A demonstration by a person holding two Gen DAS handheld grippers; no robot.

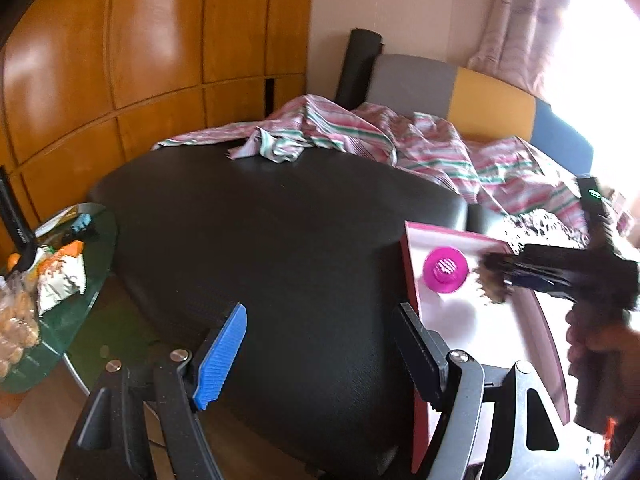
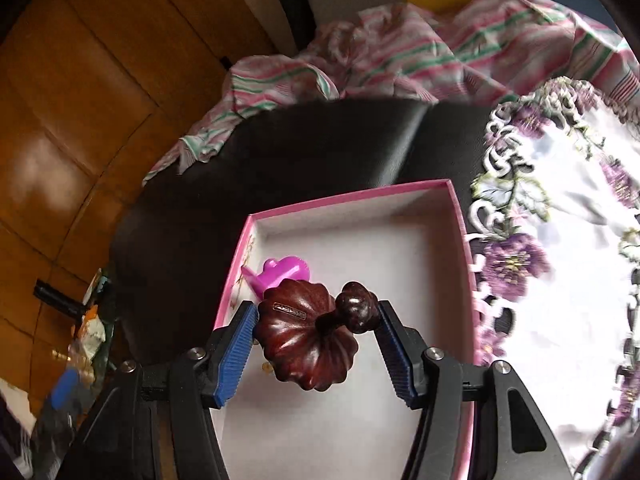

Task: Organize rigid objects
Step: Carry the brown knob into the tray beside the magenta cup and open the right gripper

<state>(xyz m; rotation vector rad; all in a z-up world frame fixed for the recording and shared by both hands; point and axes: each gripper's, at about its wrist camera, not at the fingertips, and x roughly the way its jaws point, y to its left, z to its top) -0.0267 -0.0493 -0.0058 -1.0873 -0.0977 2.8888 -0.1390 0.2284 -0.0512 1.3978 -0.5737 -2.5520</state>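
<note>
Glossy fluted wooden ornament gripped in right tongs, pink box

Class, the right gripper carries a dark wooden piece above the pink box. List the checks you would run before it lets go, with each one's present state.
1. Wooden piece clamped between the right gripper pads: ok.
2. Piece above the pink box interior: ok.
3. Bare box floor free for it: ok.
4. Clear of the magenta piece already inside: cannot tell.
5. Left gripper open, holding nothing, beside the box: ok.
</note>
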